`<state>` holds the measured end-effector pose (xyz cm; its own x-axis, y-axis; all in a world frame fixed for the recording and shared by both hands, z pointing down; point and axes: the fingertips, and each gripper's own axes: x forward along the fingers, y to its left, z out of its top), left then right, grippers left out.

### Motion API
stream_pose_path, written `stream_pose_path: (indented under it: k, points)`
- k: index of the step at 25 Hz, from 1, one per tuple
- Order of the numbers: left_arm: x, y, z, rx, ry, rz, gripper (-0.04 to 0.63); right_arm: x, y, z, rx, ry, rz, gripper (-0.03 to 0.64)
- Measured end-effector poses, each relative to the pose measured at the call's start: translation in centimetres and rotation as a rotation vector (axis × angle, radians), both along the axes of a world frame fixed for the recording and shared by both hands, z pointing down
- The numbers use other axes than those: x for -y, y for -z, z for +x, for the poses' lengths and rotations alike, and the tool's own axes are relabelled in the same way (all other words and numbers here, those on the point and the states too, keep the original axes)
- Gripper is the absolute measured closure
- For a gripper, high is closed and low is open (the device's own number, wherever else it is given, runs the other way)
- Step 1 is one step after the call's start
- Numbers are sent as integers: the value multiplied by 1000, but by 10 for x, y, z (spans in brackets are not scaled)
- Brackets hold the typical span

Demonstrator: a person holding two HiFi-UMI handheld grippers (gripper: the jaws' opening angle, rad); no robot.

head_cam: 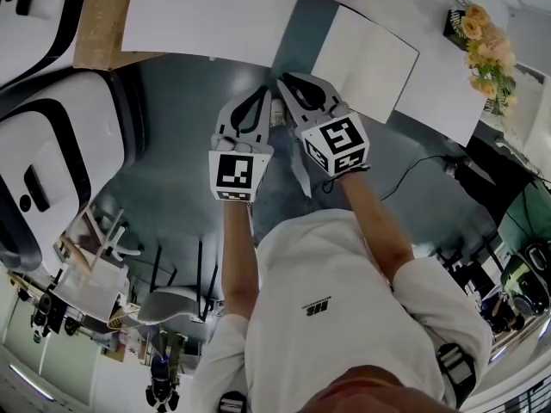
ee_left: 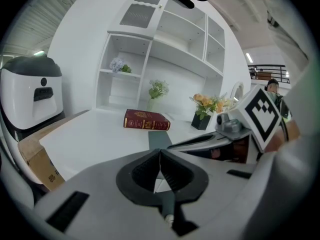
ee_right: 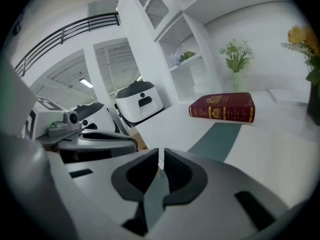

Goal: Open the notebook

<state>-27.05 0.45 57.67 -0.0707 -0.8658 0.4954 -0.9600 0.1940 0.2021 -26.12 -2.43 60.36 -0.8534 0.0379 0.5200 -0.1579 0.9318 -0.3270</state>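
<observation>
the notebook (head_cam: 370, 58) lay as a white slab on the table (head_cam: 207, 11), right of centre near the top of the head view, its left edge along a grey-green strip (head_cam: 301, 28). which edge was the spine could not be told.

the right gripper (head_cam: 284, 81) sat at centre frame, tips at the strip's near end, just left of the notebook's near corner. its jaws were all but together, with only a thin slit between them, and its own view showed no cover edge in that slit. the left gripper (head_cam: 263, 95) hung just beside it on the left, jaw tips pressed together and holding nothing.

to do the step well, i judged the pads had to take the free edge of the cover alone, not a wad of pages, then carry it in an arc about the spine rather than pull straight up. the table looked smooth, so the left gripper could press the body down to stop it sliding. the two grippers sat close, so they risked knocking each other. the red book (ee_right: 222, 107) lay well beyond.
</observation>
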Motion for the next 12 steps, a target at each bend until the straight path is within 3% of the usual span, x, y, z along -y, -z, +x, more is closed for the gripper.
stream_pose_path:
  k: [12]
  points:
    - [13,30,10,16,-59,44,595,23,54,25,27,-66,145,607]
